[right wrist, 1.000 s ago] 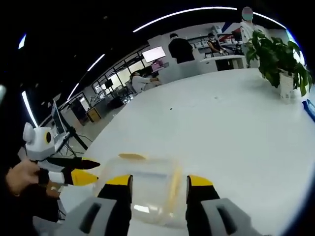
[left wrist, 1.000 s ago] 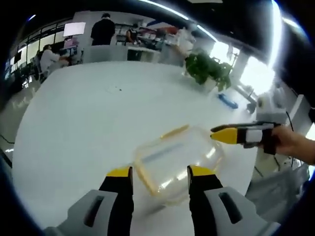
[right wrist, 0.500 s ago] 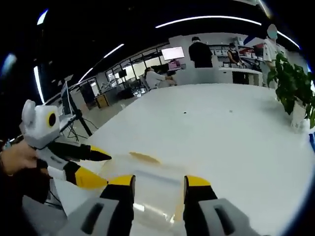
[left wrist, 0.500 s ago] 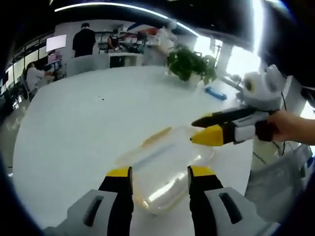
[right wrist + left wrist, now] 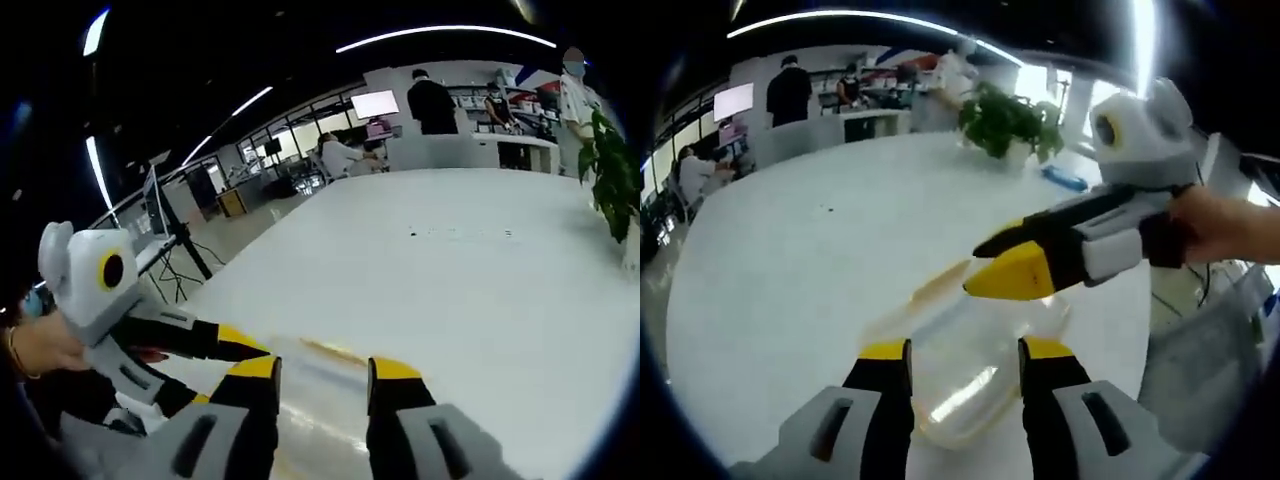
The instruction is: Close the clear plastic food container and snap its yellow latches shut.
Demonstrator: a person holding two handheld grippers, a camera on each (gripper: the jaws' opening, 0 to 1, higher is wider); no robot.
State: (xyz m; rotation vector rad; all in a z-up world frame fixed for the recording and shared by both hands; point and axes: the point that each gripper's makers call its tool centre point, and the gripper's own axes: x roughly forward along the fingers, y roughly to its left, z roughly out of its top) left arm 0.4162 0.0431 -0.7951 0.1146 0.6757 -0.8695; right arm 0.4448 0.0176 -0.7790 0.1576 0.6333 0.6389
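Grippers with yellow tips meet over the clear plastic food container (image 5: 970, 375), which lies on the round white bench (image 5: 810, 260) near its close edge. In the left gripper view we see our left gripper (image 5: 962, 355) spread open, its two jaws standing either side of the container's near end without visibly touching it. The right gripper (image 5: 995, 262) comes in from the right of that view, held by a hand (image 5: 1225, 225), and its two jaws are parted, the yellow-tipped one lying low above the container's far side and the dark one above it. A yellow latch (image 5: 940, 285) shows as a thin strip along the container's far left edge; we cannot tell whether it is snapped down. In the right gripper view the right gripper (image 5: 322, 368) rises from the bottom with its jaws apart, and between them we make out the container (image 5: 320, 385) as a pale blur with a yellow strip (image 5: 335, 350) at its far edge. The left gripper (image 5: 220, 365) enters from the left of that view, jaws spread, held by a hand (image 5: 40, 345). A potted green plant (image 5: 1010, 122) stands well apart at the far side of the bench, with a small blue object (image 5: 1065, 180) near it. People (image 5: 790, 92) stand and sit at desks beyond the bench.
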